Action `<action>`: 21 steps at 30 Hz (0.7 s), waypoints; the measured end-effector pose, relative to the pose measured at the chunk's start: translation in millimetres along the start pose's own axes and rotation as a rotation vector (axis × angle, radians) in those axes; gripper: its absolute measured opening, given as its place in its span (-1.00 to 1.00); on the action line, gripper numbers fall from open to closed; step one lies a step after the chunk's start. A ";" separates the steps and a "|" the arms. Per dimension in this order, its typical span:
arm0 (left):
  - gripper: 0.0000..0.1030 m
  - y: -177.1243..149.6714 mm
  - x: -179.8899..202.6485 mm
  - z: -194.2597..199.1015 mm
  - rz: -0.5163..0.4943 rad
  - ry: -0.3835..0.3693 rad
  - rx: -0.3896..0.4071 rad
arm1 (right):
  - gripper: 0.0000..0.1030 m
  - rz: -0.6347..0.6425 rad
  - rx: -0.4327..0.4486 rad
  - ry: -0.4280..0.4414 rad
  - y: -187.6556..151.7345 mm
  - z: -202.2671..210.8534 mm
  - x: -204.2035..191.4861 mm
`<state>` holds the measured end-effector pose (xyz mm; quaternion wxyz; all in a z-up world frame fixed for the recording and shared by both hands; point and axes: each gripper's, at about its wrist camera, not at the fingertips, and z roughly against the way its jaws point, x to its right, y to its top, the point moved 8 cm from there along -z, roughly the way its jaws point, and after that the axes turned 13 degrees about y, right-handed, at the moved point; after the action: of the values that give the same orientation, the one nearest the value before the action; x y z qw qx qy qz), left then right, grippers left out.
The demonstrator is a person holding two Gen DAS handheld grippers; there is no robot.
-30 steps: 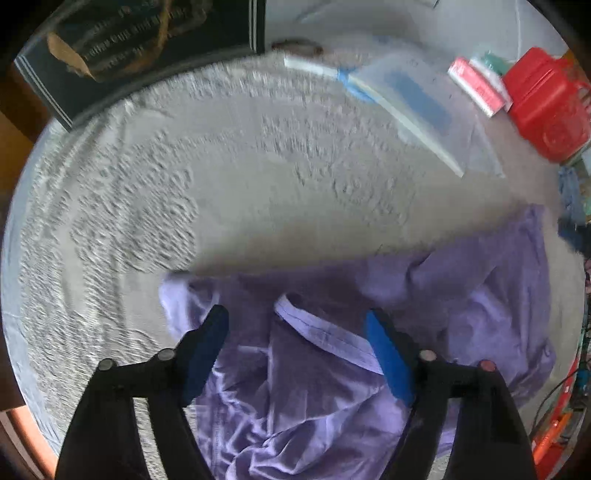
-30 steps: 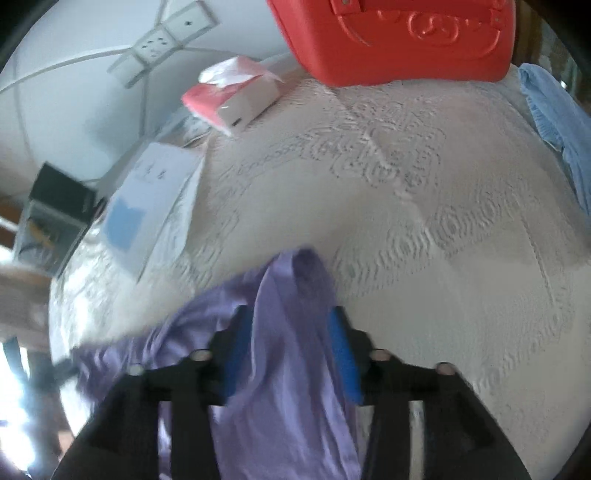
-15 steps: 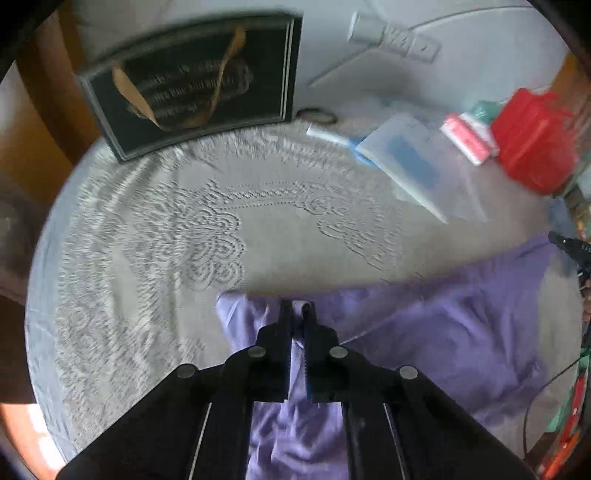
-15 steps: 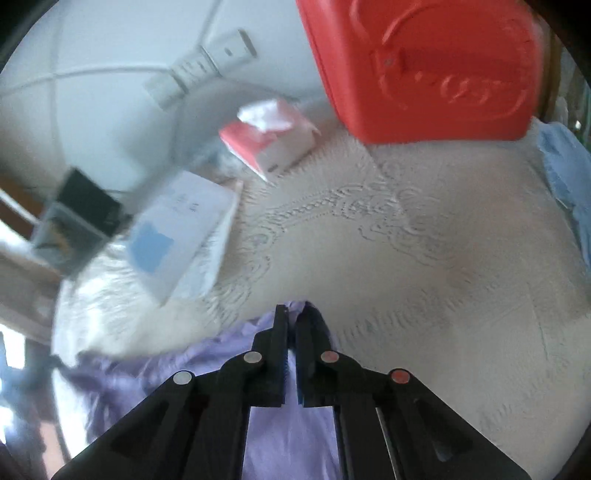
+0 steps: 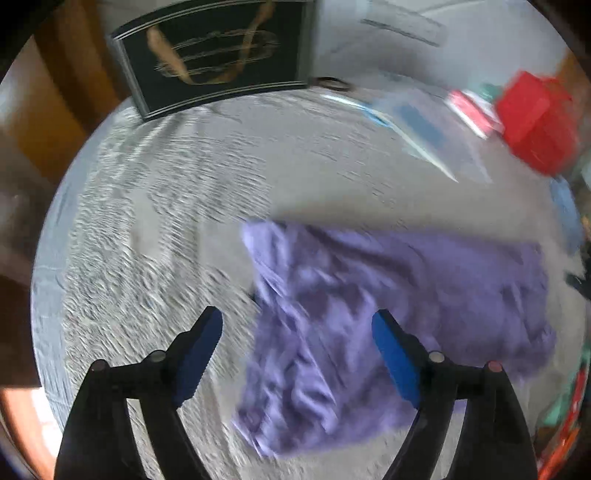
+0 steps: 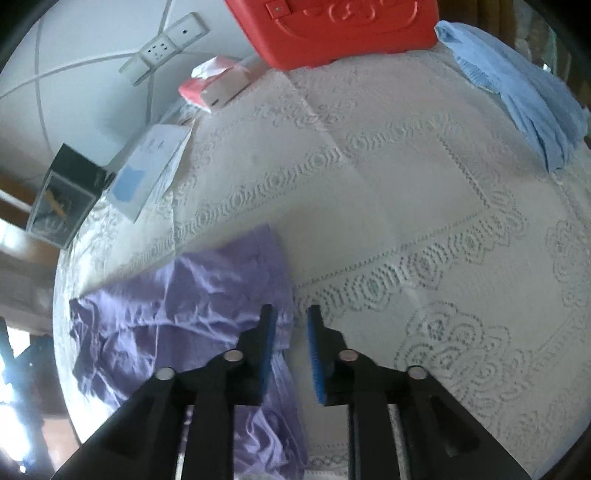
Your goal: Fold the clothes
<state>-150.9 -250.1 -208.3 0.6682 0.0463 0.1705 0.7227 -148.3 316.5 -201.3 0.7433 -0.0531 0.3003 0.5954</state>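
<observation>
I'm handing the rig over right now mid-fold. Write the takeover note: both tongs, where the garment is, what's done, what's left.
Left tongs: wide open, holding nothing, above the purple garment; that view is motion-blurred.
Right tongs: partly open, empty, at the garment's right edge.
Garment: lying released on the lace tablecloth, spread roughly flat but wrinkled, with some overlap. A blue cloth sits at the far right, near the red container.
Done: both tongs have let go after gripping it half a second ago.
Left: smooth it and make the remaining folds; how many are already in, I cannot tell.

Home: lace tablecloth [image 6: 406, 206], tissue box [image 6: 218, 86]
</observation>
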 end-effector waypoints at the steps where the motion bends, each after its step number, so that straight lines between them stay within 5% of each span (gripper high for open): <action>1: 0.53 1.3 1.3 -8.6 -0.001 0.009 -0.016 | -0.35 -0.003 0.003 -0.006 4.8 -4.3 -1.6; 2: 0.43 2.6 2.7 -17.3 -0.002 0.018 -0.032 | -0.27 -0.006 0.002 -0.004 10.7 -11.7 -5.7; 4: -0.20 5.2 5.4 -34.4 -0.005 0.036 -0.064 | -0.25 -0.017 -0.010 -0.004 17.5 -31.3 -9.8; 7: -0.51 9.1 9.4 -59.9 -0.009 0.063 -0.113 | -0.25 -0.020 -0.072 -0.013 22.0 -67.6 -15.0; 9: -0.54 11.1 7.4 -71.6 -0.006 0.092 -0.127 | -0.61 0.004 -0.126 -0.015 18.3 -86.2 -20.3; 10: -0.54 11.6 2.8 -73.4 -0.002 0.115 -0.120 | -0.95 0.024 -0.153 -0.024 14.9 -92.5 -23.0; 11: -0.54 13.2 -4.0 -74.1 0.004 0.156 -0.114 | -0.99 0.046 -0.166 -0.071 12.9 -94.4 -21.2; 14: -0.54 21.2 -21.7 -59.7 0.062 0.175 -0.062 | -0.99 0.013 -0.092 -0.165 20.7 -74.3 0.1; 17: -0.52 23.3 -20.9 -37.0 0.071 0.089 -0.032 | -0.91 -0.047 -0.027 -0.083 18.2 -41.8 6.9; 21: 0.03 15.7 0.6 -17.6 0.030 0.016 -0.033 | -0.37 -0.094 -0.049 -0.026 -3.0 -29.8 5.9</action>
<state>-171.1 -253.5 -220.0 0.6566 0.0320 0.1632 0.7357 -156.4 307.8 -229.4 0.7729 -0.0778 0.2728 0.5675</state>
